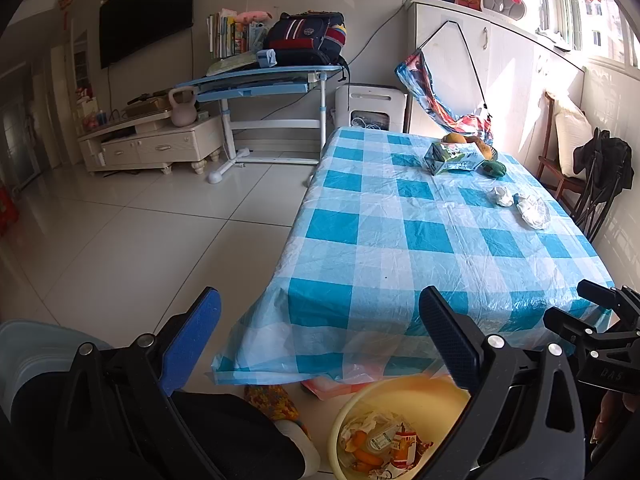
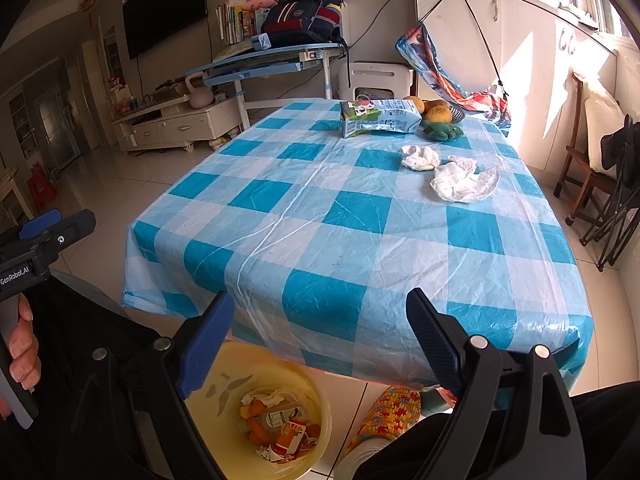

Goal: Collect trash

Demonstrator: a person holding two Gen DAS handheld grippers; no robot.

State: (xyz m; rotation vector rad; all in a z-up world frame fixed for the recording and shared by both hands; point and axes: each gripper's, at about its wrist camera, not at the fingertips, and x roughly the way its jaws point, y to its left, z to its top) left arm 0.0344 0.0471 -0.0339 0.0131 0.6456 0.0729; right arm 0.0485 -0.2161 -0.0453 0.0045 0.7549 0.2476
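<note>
A yellow bin (image 1: 436, 394) (image 2: 224, 412) with wrappers and peels in it stands on the floor by the table's near edge. On the blue checked tablecloth (image 1: 400, 240) (image 2: 320, 220) lie two crumpled white tissues (image 1: 502, 196) (image 2: 420, 158), a larger white wad (image 1: 532, 210) (image 2: 464, 182) and a green milk carton on its side (image 1: 454, 158) (image 2: 378, 118). My left gripper (image 1: 320, 340) is open and empty above the bin. My right gripper (image 2: 320, 340) is open and empty at the table's near edge.
A bowl of fruit (image 2: 438, 112) and a green soft toy (image 2: 442, 130) sit behind the carton. A wooden chair (image 2: 584, 152) and a folded black chair (image 2: 616, 208) stand right of the table. A blue desk (image 1: 260, 80) and TV cabinet (image 1: 152, 144) are beyond.
</note>
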